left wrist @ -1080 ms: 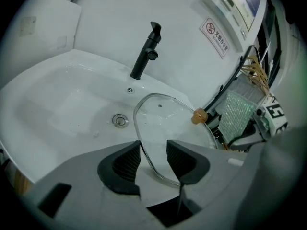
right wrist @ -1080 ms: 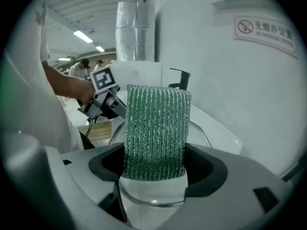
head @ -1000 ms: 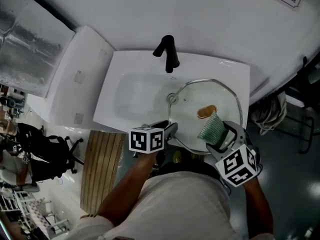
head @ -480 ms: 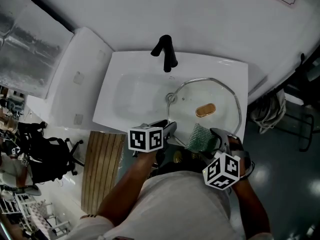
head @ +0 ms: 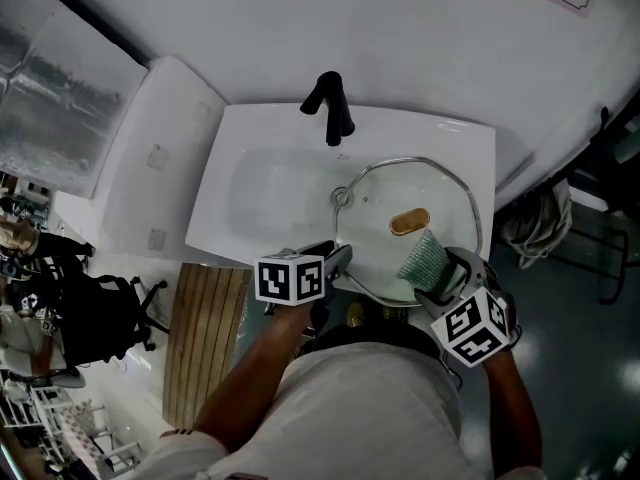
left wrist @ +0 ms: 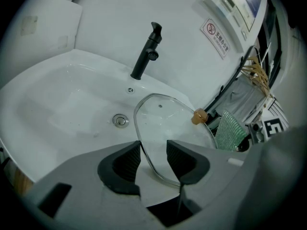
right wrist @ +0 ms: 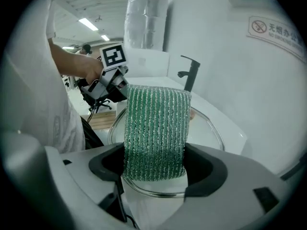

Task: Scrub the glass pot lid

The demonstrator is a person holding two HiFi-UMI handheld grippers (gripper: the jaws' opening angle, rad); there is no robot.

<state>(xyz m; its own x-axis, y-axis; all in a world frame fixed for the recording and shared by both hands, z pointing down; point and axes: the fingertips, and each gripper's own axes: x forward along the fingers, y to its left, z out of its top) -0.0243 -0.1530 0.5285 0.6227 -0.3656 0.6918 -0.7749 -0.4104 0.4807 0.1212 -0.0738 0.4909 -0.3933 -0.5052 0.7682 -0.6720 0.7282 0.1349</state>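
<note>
The glass pot lid (head: 420,188) with a tan knob (head: 411,222) hangs tilted over the right half of the white sink (head: 250,193). My left gripper (head: 340,260) is shut on the lid's near-left rim; in the left gripper view that rim (left wrist: 144,145) runs between the ribbed pads (left wrist: 128,161). My right gripper (head: 441,274) is shut on a green scrubbing pad (head: 422,258), which lies against the lid's near-right part, just below the knob. In the right gripper view the pad (right wrist: 156,128) stands upright between the jaws and hides much of the lid (right wrist: 208,131).
A black faucet (head: 333,103) stands at the back of the sink, with the drain (left wrist: 120,120) below it. A wooden slatted board (head: 205,338) lies left of the person's body. A white wall curves behind; cables and equipment (head: 535,223) sit to the right.
The right gripper drew the green pad back toward the lid's near edge, then pushed it forward again to below the knob. The left gripper and the lid stayed still.
</note>
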